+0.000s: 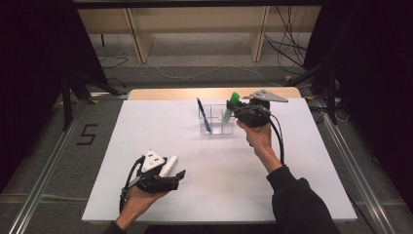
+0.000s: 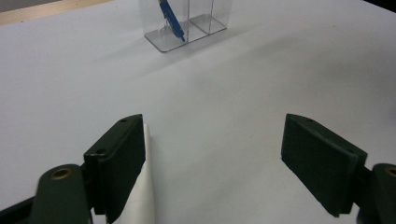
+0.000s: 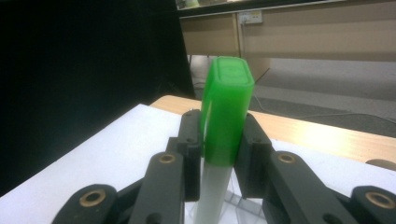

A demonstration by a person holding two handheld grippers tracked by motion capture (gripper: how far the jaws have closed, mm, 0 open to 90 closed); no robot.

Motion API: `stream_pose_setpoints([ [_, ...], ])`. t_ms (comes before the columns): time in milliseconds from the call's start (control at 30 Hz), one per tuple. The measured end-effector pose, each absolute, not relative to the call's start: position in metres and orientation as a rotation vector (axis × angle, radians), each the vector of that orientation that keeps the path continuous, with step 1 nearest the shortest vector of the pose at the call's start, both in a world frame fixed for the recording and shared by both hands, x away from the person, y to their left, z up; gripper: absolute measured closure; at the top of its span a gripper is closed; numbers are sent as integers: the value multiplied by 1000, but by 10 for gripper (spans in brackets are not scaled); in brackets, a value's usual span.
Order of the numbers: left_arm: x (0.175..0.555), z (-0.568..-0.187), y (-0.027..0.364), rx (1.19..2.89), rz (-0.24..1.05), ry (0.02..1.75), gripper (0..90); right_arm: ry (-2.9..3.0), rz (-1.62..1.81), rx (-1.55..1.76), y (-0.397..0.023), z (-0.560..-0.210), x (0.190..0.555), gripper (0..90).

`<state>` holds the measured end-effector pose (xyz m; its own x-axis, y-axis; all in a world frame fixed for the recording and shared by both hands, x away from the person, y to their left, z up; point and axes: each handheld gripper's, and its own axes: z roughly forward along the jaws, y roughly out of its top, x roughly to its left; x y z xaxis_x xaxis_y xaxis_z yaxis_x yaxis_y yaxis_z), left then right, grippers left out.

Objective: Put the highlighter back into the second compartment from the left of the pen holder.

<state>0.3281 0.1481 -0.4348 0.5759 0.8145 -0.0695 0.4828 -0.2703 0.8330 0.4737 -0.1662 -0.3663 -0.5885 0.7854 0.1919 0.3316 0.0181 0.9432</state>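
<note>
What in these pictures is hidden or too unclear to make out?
- Green-capped marker: in the right gripper view its lower end runs off the bottom edge, between the right gripper fingers; whether it has entered the clear holder cannot be told.
- Blue pen: its top is cut off by the left gripper view's upper edge.
- White object: beside the open left gripper, partly behind one finger; too plain to identify.

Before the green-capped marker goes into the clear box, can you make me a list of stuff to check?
1. Right gripper squeezes the marker: ok.
2. Marker sits over the clear box: ok in the high view.
3. Marker tip lined up with a free slot: cannot tell.
4. Blue pen stays in its own slot: ok.
5. Left gripper is open and far from the box: ok.
</note>
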Motion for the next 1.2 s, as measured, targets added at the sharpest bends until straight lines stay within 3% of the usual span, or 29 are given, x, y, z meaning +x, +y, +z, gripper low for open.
stream_pose_setpoints([
  [1200, 337, -441, 156, 1956, 508, 1110, 158, 1895, 1439, 1176, -125, -375, 527, 749],
])
